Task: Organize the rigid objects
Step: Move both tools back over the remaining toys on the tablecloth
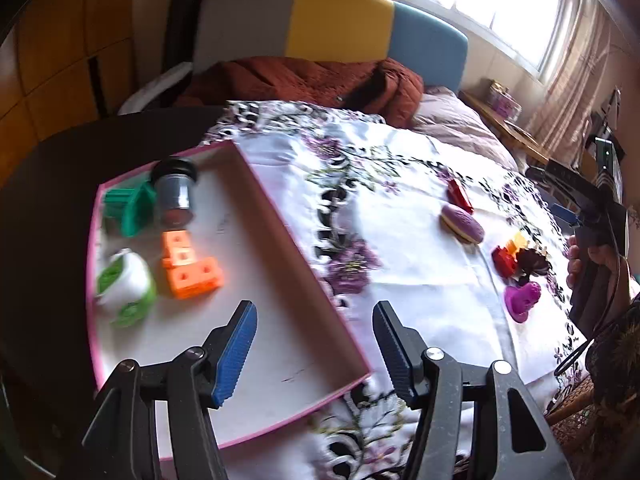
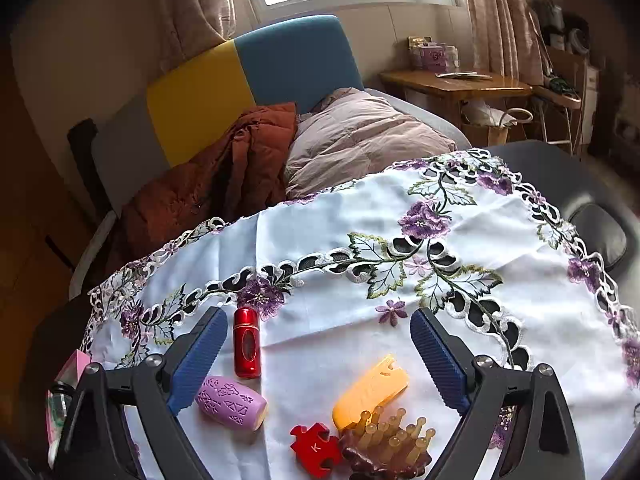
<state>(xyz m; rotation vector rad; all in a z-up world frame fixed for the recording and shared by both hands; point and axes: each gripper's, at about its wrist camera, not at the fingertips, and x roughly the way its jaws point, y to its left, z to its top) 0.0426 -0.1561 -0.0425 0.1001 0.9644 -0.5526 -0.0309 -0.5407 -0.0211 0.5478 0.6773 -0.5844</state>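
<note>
A: Which hand is nearer the loose pieces?

B: I am holding the right gripper (image 2: 318, 356) released and empty over the yellow plastic block (image 2: 370, 392), whose long axis is running diagonally between the fingers. The left gripper (image 1: 314, 344), also released and empty, is straddling the pink-rimmed cardboard tray (image 1: 276, 216).

Both wrist views look steeply down, close over the embroidered tablecloth (image 1: 420, 280), sharing its scattered toys.
</note>
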